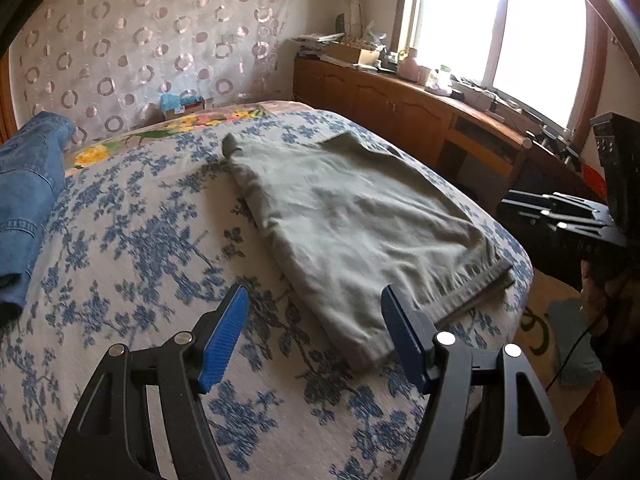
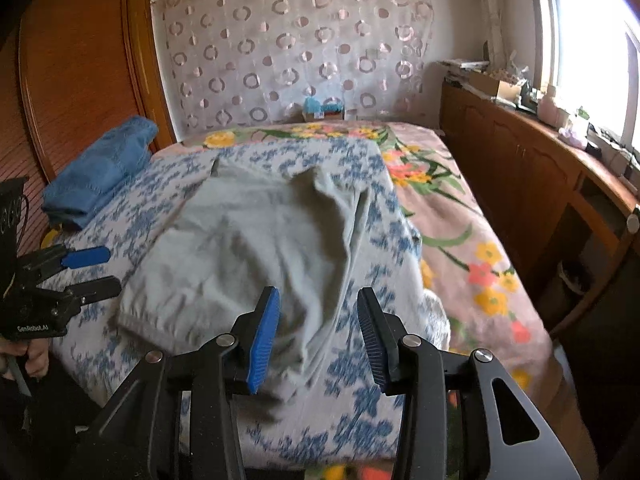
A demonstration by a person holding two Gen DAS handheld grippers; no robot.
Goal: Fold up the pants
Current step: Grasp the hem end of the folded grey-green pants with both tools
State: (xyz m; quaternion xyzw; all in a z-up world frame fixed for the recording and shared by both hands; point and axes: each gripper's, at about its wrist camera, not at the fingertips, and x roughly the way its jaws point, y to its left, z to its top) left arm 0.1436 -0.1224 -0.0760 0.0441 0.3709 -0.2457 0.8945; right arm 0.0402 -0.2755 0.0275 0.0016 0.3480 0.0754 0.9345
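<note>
Pants (image 1: 352, 216): olive, folded, long axis laid 11-to-5 o'clock, hem at 5.
Left gripper (image 1: 314, 334): spread wide, nothing held.
Right gripper (image 2: 318, 334): spread wide, nothing held.

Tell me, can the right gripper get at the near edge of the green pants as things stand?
Probably yes. The right gripper has its jaws open just above the pants, nothing lies between, and the left gripper sits off to the side.

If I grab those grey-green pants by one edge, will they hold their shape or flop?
The pants will probably flop: the cloth already lies in soft wrinkles and a draped fold on the bed. They look thin, so likely light. The doubled layers may slide apart if only one edge is lifted. Both the left claw and right claw are open and hold nothing.
</note>
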